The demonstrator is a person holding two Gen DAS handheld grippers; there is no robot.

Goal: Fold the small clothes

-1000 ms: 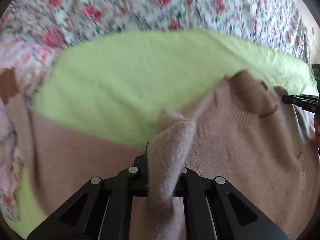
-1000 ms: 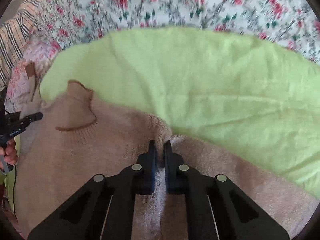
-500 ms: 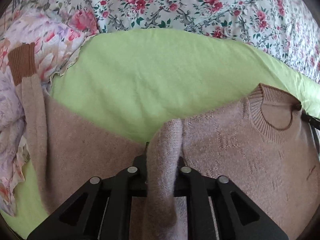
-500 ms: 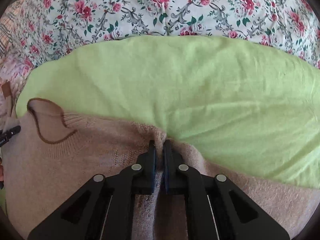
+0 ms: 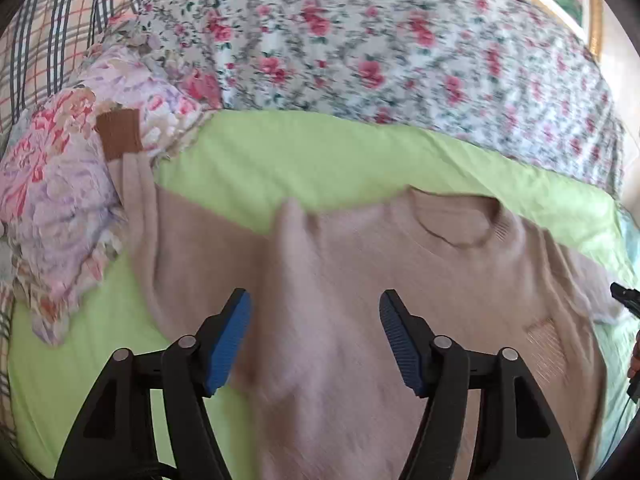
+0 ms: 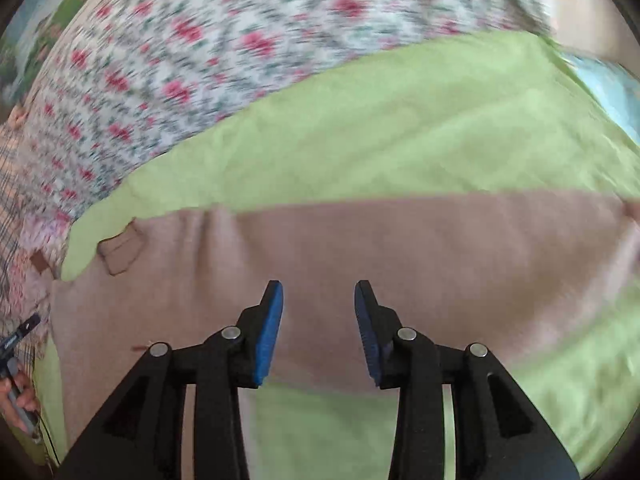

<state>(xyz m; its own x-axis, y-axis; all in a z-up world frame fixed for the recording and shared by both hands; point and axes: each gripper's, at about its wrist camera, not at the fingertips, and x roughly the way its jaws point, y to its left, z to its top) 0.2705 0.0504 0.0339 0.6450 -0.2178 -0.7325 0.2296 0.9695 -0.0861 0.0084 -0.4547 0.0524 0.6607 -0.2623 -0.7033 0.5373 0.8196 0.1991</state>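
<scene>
A beige knit sweater [image 5: 360, 280] lies spread flat on a light green cloth [image 5: 320, 152], collar [image 5: 456, 220] toward the far side. Its left sleeve runs out to a brown cuff [image 5: 120, 134] resting on a flowered bundle. My left gripper [image 5: 315, 320] is open and empty just above the sweater's left chest. In the right wrist view the sweater [image 6: 400, 248] shows with its right sleeve stretched sideways. My right gripper [image 6: 319, 320] is open and empty above that sleeve.
A flowered bedsheet [image 5: 380, 48] covers the bed beyond the green cloth. A crumpled flowered garment [image 5: 60, 200] lies at the left. A plaid fabric [image 5: 48, 32] sits at the far left. The other gripper's tip [image 5: 624, 296] shows at the right edge.
Both grippers have let go of the sweater's shoulders, opened and pulled back. The sweater now lies flat on the green cloth.
</scene>
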